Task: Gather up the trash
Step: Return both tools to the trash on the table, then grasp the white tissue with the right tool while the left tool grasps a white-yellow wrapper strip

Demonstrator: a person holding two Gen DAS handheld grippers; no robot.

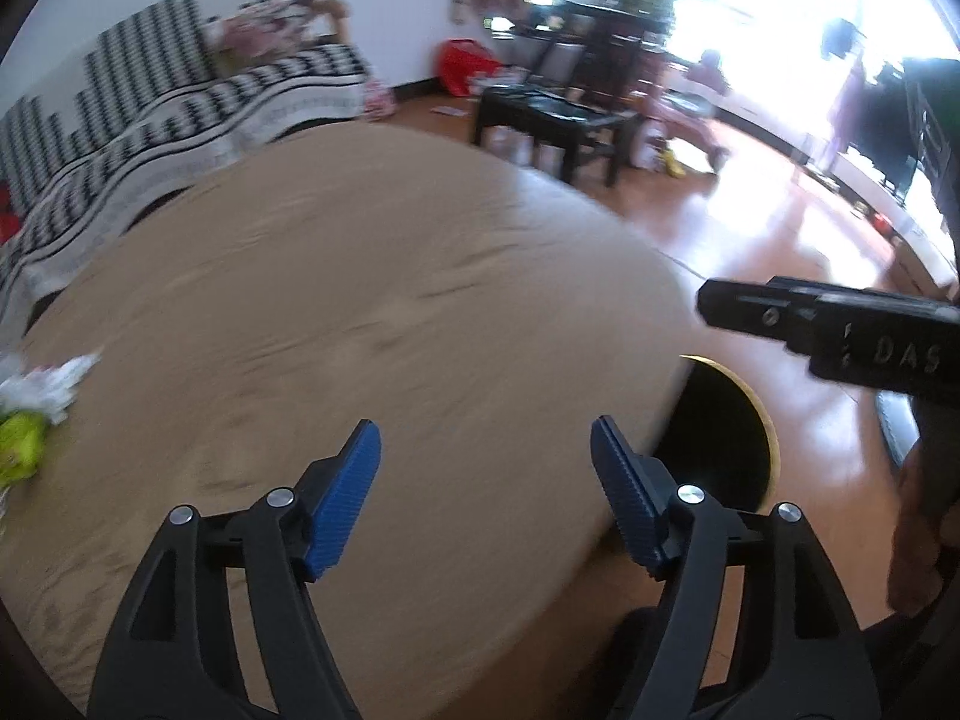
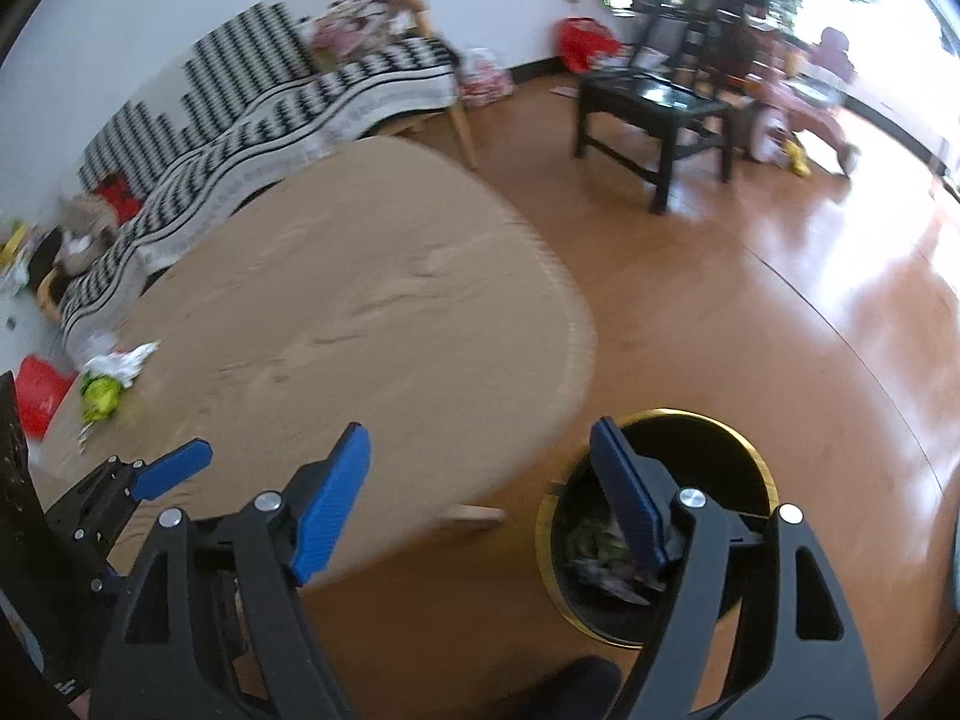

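A black trash bin with a gold rim stands on the floor by the table's right edge, with wrappers inside; it also shows in the left wrist view. My right gripper is open and empty, above the gap between table and bin. My left gripper is open and empty over the tan table. Crumpled white paper and a green-yellow wrapper lie at the table's far left; the paper and wrapper also show in the right wrist view.
A black-and-white patterned sofa runs behind the table. A dark low table stands on the wooden floor beyond. A red bag lies on the floor at the left. The left gripper's body shows beside the right one.
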